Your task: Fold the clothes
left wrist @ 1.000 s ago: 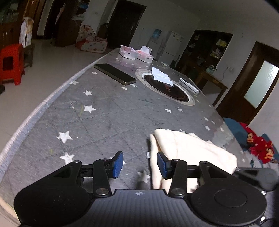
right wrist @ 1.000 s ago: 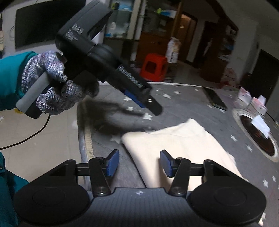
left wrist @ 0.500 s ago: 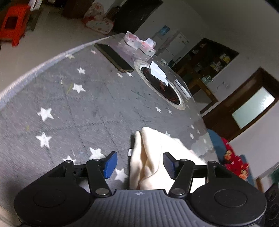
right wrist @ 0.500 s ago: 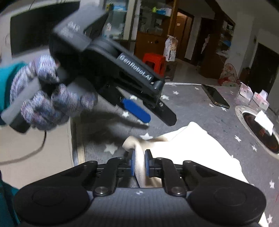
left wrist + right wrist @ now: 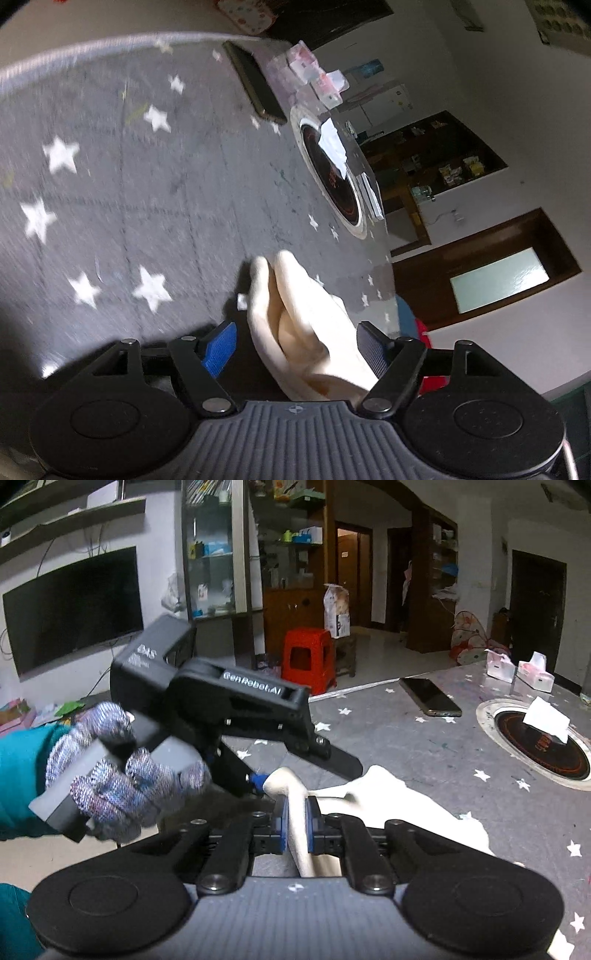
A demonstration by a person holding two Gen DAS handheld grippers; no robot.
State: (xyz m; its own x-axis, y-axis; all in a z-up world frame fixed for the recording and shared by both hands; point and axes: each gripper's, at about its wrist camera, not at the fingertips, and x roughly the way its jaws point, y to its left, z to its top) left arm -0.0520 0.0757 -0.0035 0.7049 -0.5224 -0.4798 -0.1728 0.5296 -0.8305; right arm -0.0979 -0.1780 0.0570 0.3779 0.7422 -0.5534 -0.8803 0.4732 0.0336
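Your right gripper (image 5: 295, 823) is clamped on the near corner of the cream garment (image 5: 388, 805) by the table's near edge, while your left gripper (image 5: 295, 343), jaws opening, straddles the neighbouring fold ungripped, lying lengthwise away from you.

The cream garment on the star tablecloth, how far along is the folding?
Done: the cream garment is already doubled into layers. In hand: the right gripper is shut on its near edge; the left gripper straddles a bunched fold, jaws opening, pads not pressing. Left: finishing this fold and flattening it.
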